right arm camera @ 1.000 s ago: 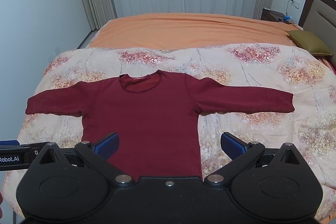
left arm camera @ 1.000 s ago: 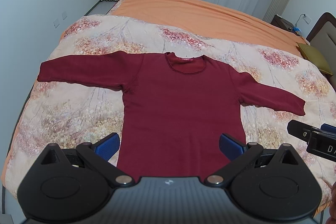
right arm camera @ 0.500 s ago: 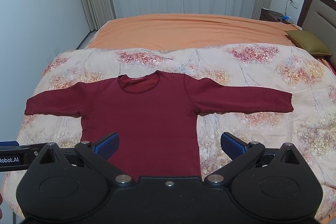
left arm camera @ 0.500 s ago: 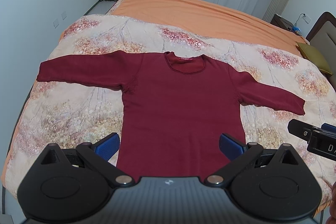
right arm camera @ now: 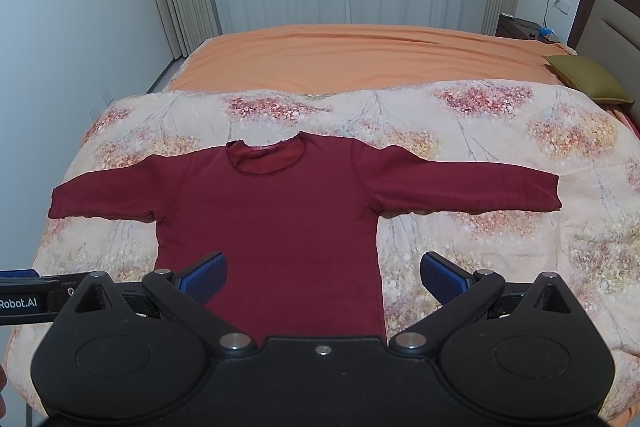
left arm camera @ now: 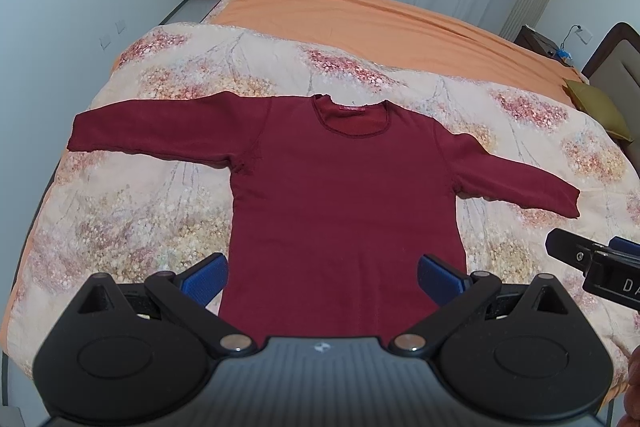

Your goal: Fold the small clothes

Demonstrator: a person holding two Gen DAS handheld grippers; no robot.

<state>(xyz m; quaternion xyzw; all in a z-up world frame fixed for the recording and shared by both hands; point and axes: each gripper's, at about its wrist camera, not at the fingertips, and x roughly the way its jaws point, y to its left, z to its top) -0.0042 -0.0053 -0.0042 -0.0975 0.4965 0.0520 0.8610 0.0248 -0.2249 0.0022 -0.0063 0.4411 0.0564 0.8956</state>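
A dark red long-sleeved shirt [left arm camera: 344,187] [right arm camera: 268,223] lies flat on the floral quilt, front up, collar away from me and both sleeves spread out sideways. My left gripper [left arm camera: 322,277] hangs open above the shirt's lower hem, nothing between its blue pads. My right gripper [right arm camera: 322,275] is also open, over the hem's right corner and the quilt beside it. Each view catches the other gripper at its edge: the right one [left arm camera: 600,267], the left one [right arm camera: 24,297]. The hem itself is hidden behind the gripper bodies.
The floral quilt [right arm camera: 500,115] covers the near part of a bed with an orange sheet [right arm camera: 360,55]. An olive pillow [right arm camera: 588,77] lies by the headboard at right. A nightstand [right arm camera: 520,27], curtains and a wall on the left surround the bed.
The right wrist view has pulled back and tilted up slightly, so the shirt sits a little lower in it. The left gripper has barely moved; both remain open.
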